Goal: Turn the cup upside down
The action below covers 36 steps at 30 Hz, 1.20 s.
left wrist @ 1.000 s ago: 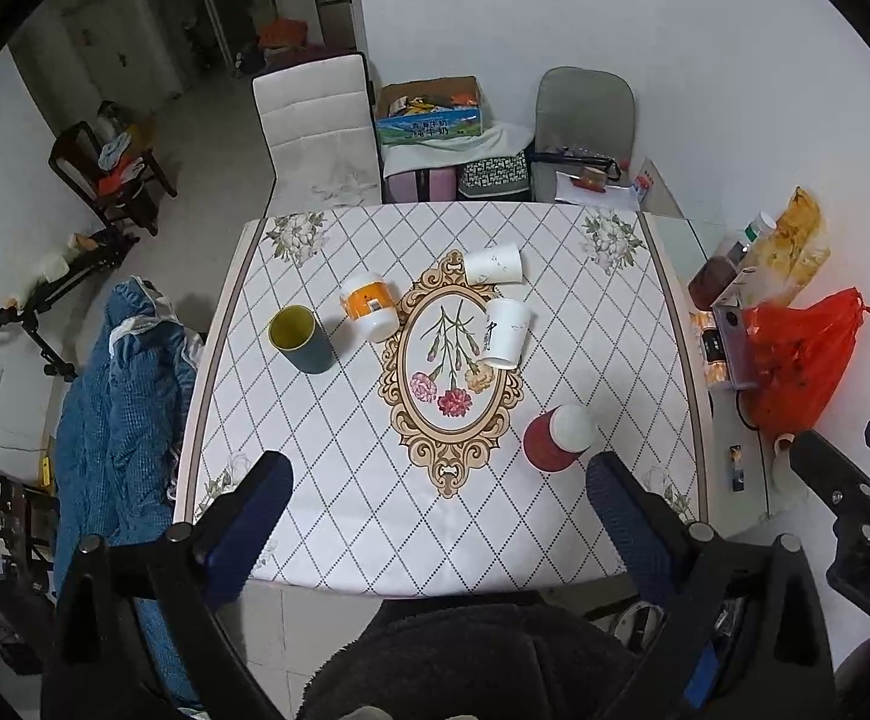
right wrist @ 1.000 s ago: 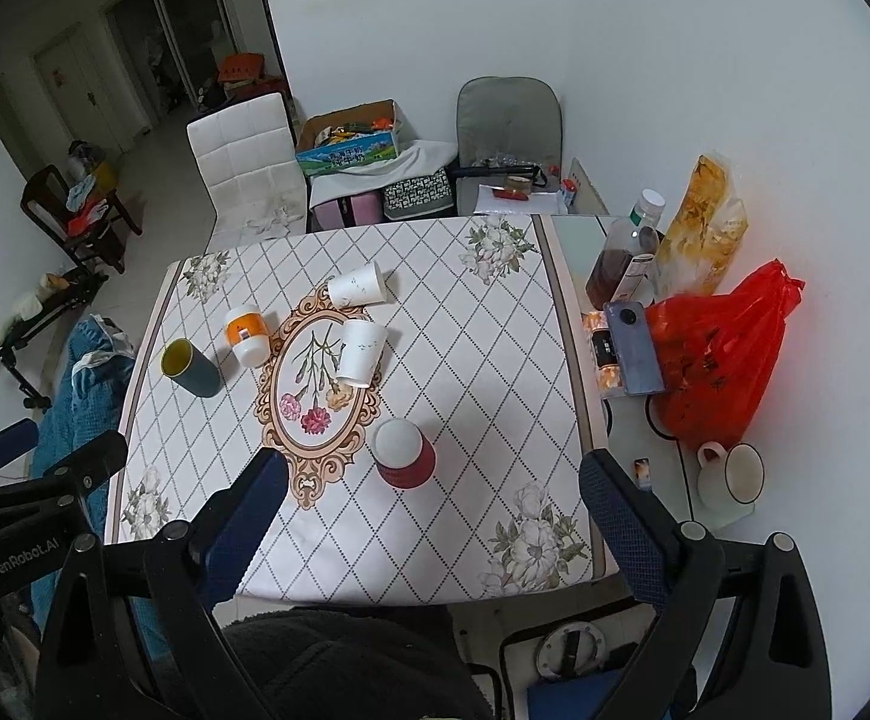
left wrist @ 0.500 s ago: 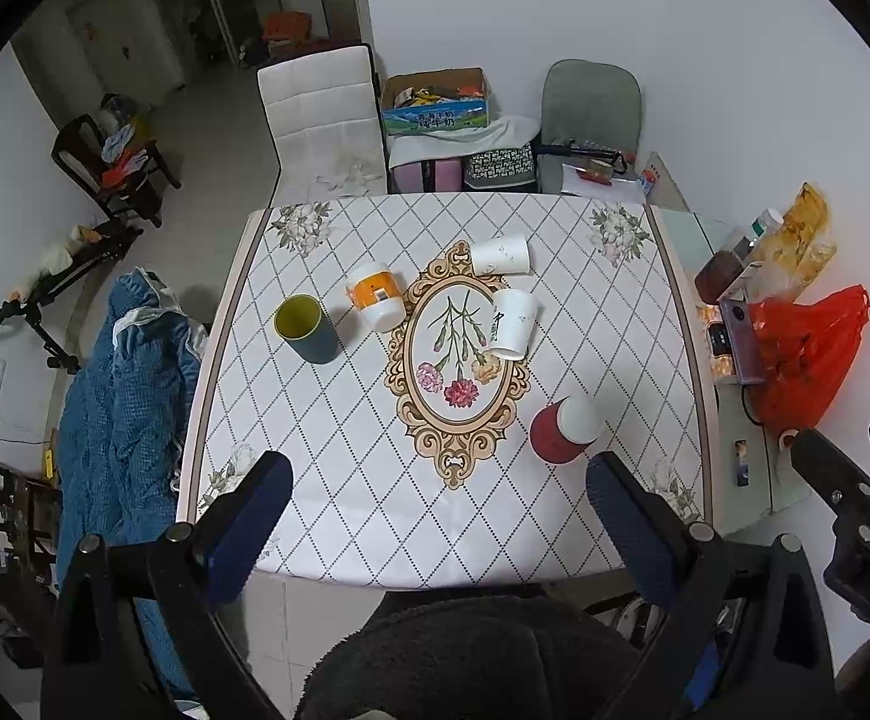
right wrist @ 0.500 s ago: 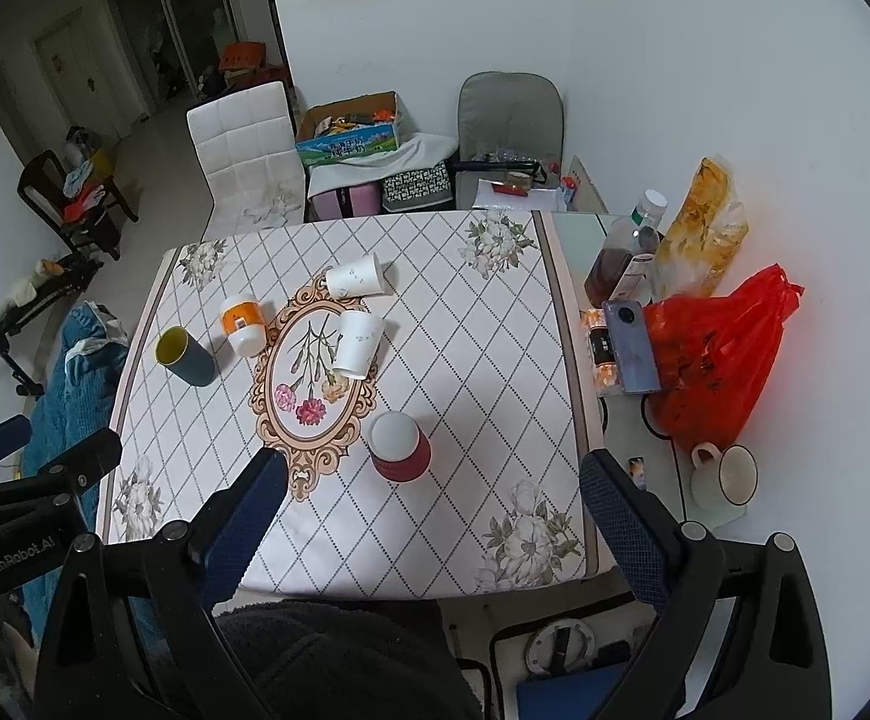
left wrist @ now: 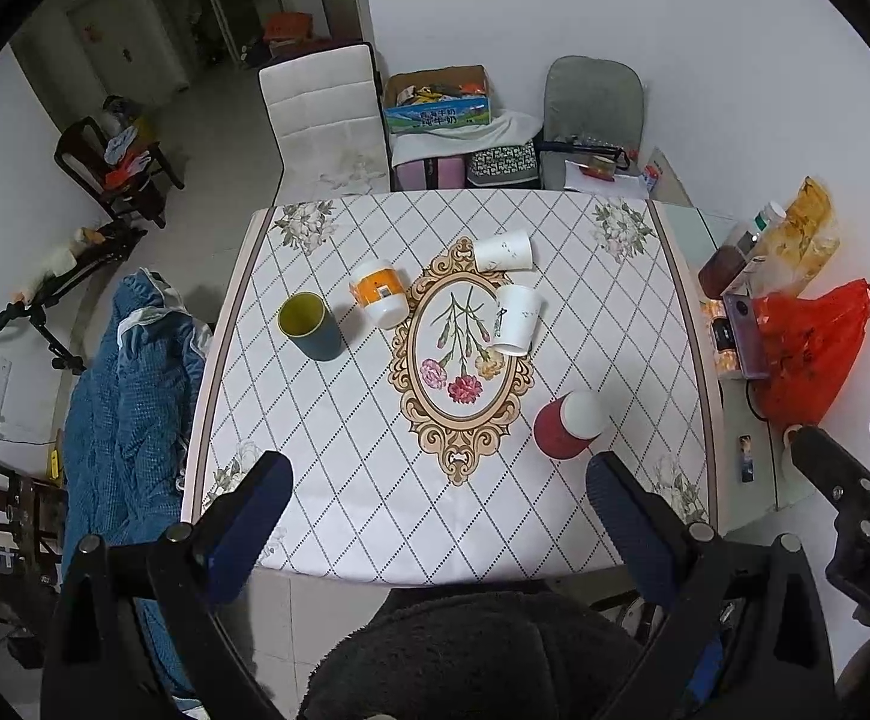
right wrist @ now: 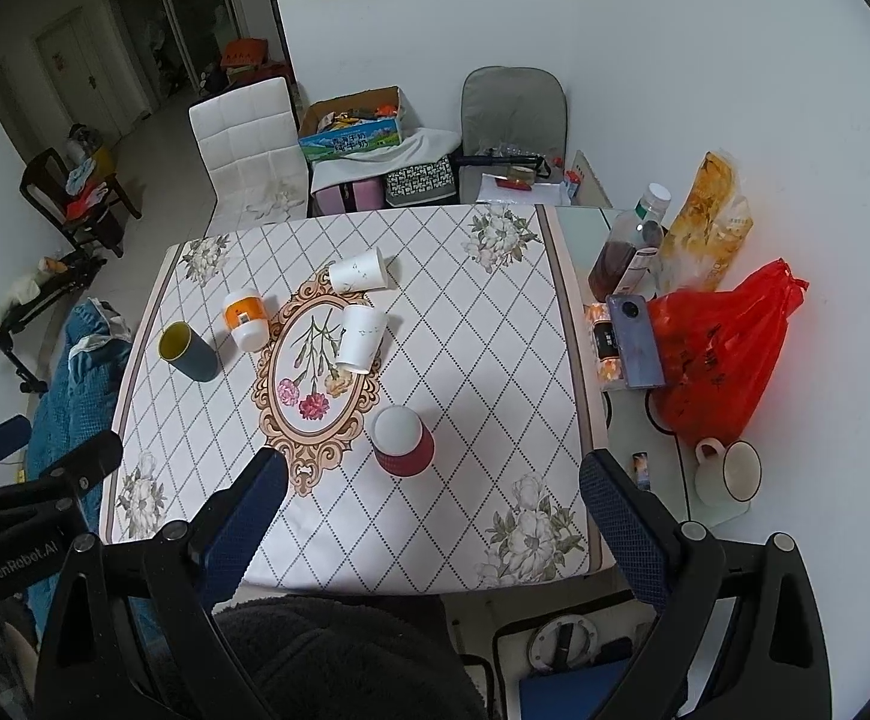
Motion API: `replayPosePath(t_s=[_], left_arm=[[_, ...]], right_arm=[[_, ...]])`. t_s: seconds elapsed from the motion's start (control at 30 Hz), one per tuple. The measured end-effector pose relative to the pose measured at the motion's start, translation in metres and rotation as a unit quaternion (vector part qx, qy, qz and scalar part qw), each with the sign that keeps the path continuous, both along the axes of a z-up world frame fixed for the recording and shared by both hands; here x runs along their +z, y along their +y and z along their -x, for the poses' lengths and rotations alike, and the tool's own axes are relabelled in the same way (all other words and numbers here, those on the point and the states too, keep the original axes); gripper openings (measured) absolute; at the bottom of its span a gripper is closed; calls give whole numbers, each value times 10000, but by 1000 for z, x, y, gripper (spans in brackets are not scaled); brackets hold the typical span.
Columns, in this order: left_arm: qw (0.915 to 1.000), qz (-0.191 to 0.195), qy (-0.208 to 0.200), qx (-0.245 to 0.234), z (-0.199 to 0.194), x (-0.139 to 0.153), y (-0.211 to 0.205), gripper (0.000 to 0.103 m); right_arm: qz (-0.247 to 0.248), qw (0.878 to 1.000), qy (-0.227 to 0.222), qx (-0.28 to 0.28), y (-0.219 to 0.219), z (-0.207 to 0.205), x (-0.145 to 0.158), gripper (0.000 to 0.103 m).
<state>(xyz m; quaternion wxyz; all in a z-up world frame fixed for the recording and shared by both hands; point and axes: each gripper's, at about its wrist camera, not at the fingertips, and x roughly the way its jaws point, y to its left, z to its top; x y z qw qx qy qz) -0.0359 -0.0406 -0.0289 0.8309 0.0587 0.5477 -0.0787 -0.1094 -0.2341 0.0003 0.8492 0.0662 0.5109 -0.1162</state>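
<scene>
Several cups sit on the patterned table (left wrist: pixel 363 480). A red paper cup (left wrist: pixel 568 425) (right wrist: pixel 402 441) stands upside down near the front right. A white paper cup (left wrist: pixel 516 319) (right wrist: pixel 360 339) stands upside down in the middle, and another white cup (left wrist: pixel 502 252) (right wrist: pixel 358 271) lies on its side behind it. An orange-and-white cup (left wrist: pixel 378 293) (right wrist: pixel 244 319) is tipped, and a dark blue cup with yellow inside (left wrist: pixel 309 326) (right wrist: pixel 188 351) stands upright at the left. My left gripper (left wrist: pixel 435 486) and right gripper (right wrist: pixel 432 480) are open and empty, high above the front edge.
A red plastic bag (right wrist: pixel 717 348), a phone (right wrist: pixel 633 339), bottles and a white mug (right wrist: pixel 729 471) crowd the glass side table at the right. A blue blanket (left wrist: pixel 129 408) hangs at the left. Chairs and boxes stand behind the table.
Both grippers have risen and drawn back from the table, so it looks smaller. The cups have not moved.
</scene>
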Motion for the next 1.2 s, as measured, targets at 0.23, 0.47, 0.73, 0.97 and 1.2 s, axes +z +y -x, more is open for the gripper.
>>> replayPosePath(t_s=[0.23, 0.47, 0.73, 0.97, 1.2], left_arm=[[10000, 14, 76, 11, 3, -3, -2, 100], [10000, 24, 77, 3, 4, -2, -1, 100], [10000, 17, 70, 18, 4, -2, -1, 100], [10000, 8, 67, 13, 3, -1, -2, 100], [10000, 6, 57, -4, 2, 1, -3, 100]], right_arm=[[-20, 10000, -13, 18, 1, 3, -2, 100], [-33, 10000, -2, 25, 1, 3, -2, 100], [-50, 10000, 0, 44, 1, 5, -3, 100], [-99, 9999, 28, 82, 3, 6, -5, 100], [-148, 9998, 41, 127, 6, 4, -5, 100]])
